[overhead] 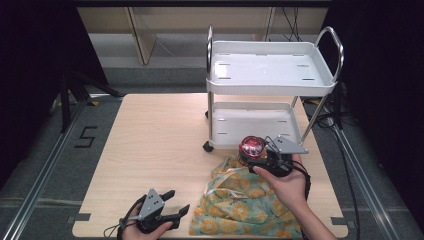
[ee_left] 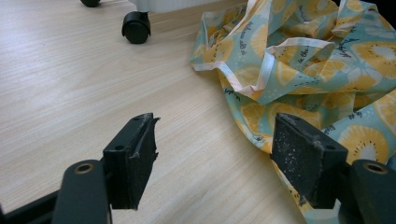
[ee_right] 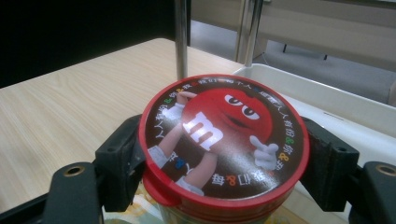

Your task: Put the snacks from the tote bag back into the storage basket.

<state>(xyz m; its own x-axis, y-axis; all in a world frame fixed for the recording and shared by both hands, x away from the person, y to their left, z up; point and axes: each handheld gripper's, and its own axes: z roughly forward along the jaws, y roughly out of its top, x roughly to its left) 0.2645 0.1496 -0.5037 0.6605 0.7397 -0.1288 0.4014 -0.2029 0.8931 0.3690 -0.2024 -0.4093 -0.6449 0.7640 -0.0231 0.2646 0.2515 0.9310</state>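
— Right tongs first: what have they got?

— They are clamped on a round candy tub with a red printed lid, one black pad pressed to each side of it just under the lid's rim. In the right gripper view the tub sits level between the jaws, lid up, with a red cartoon figure printed on it.

— Where is that tub against the white two-shelf plastic cart?

— Right at the cart's near edge, just in front of its lower shelf and beside its near left caster. In the right gripper view the cart's white rim runs just behind the tub. It is held above the far edge of a crumpled teal cloth bag with a lemon-slice print, which lies on the pale wooden desk on the near side of the cart.

— And the left tongs?

— Spread wide, gripping nothing, well away from the cart at the desk's near edge, left of the bag. In the left gripper view their right pad is close to the bag's fabric; whether it touches, I cannot tell. The cart's black caster stands farther off.
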